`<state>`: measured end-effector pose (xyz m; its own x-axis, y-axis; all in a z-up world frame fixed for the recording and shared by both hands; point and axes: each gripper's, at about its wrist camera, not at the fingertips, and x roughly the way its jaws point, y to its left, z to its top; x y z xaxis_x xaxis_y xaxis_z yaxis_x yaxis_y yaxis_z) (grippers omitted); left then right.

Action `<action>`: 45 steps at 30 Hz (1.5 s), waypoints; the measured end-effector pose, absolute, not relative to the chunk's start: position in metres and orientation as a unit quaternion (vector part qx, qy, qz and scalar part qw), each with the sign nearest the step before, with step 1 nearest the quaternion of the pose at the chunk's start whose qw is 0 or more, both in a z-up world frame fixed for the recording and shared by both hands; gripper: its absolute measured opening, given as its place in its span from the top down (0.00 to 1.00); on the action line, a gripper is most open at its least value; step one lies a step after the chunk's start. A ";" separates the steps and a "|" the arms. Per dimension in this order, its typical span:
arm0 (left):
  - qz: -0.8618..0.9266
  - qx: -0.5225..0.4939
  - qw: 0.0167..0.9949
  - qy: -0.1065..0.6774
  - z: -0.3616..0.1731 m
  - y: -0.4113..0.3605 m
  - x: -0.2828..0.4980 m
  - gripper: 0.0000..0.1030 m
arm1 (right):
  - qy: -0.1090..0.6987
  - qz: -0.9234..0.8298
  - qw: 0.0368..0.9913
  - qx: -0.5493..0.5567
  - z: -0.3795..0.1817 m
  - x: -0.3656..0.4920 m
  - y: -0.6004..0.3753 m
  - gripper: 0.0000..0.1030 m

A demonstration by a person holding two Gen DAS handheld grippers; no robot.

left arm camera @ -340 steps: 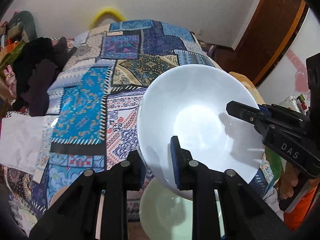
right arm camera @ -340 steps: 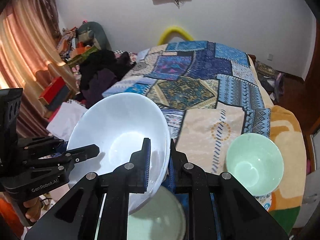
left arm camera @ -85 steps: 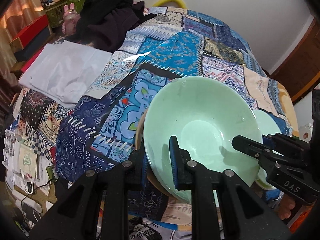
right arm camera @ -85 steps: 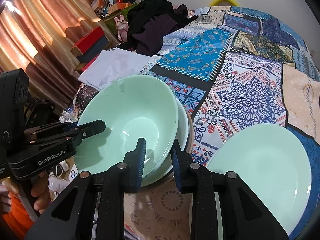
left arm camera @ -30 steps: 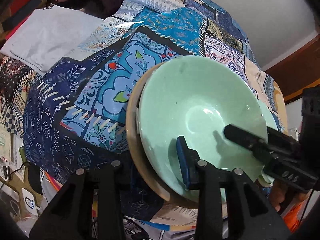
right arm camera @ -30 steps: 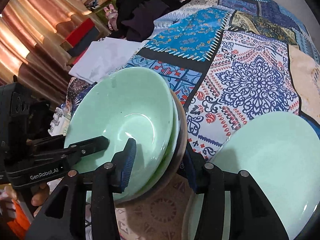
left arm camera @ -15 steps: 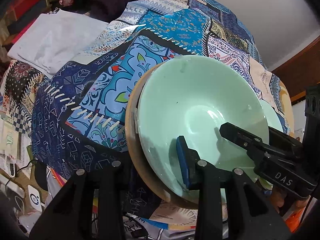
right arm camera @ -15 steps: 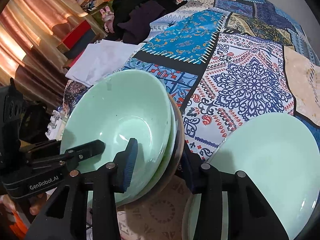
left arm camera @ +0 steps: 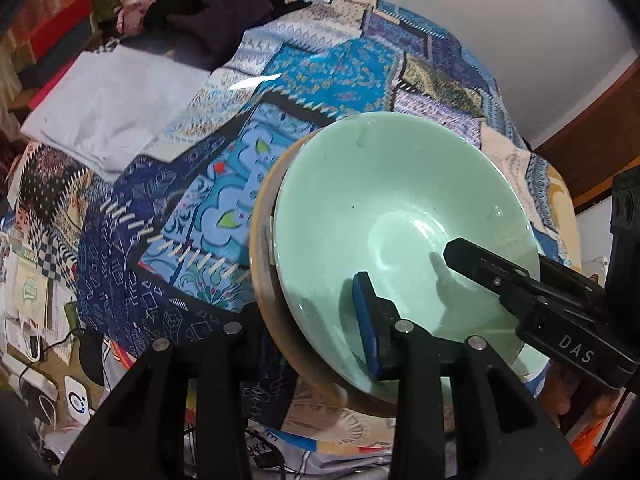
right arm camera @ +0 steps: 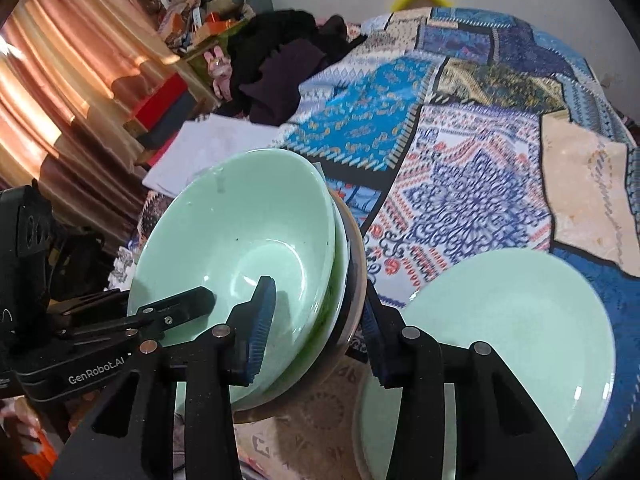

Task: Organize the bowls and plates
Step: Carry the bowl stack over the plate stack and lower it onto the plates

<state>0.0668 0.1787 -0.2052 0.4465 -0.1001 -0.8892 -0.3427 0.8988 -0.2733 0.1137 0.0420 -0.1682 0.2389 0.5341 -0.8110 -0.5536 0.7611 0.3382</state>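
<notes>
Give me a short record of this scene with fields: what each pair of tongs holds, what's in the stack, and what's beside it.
left tongs: clamped on the near rim of the bowl stack
right tongs: clamped on the opposite rim of the same stack
stack: green bowl on top, nested in more bowls, tan outer bowl at the bottom
stack pose: tilted, held between both tongs
beside it: green plate on the patchwork quilt

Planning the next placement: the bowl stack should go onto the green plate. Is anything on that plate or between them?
Nothing visible does. The green plate is bare, and only patterned quilt shows between it and the bowl stack.
</notes>
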 end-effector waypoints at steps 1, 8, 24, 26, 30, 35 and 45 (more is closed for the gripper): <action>0.072 -0.211 0.825 0.519 -0.202 0.177 0.068 0.66 | 0.507 0.345 0.790 -0.010 -0.165 0.114 0.040 0.63; 0.053 -0.195 0.839 0.505 -0.178 0.157 0.080 0.66 | 0.489 0.326 0.809 0.006 -0.147 0.116 0.011 0.63; -0.024 -0.151 0.850 0.504 -0.160 0.080 0.113 0.66 | 0.472 0.255 0.843 0.030 -0.127 0.115 -0.070 0.63; -0.033 -0.147 0.849 0.507 -0.161 0.069 0.117 0.66 | 0.473 0.249 0.845 0.033 -0.128 0.115 -0.078 0.63; -0.047 -0.140 0.845 0.514 -0.165 0.052 0.123 0.66 | 0.476 0.235 0.847 0.038 -0.133 0.112 -0.095 0.63; -0.060 -0.134 0.838 0.526 -0.174 0.034 0.129 0.66 | 0.485 0.224 0.844 0.044 -0.139 0.114 -0.111 0.63; -0.071 -0.122 0.820 0.555 -0.198 0.012 0.144 0.66 | 0.511 0.210 0.832 0.061 -0.162 0.119 -0.129 0.63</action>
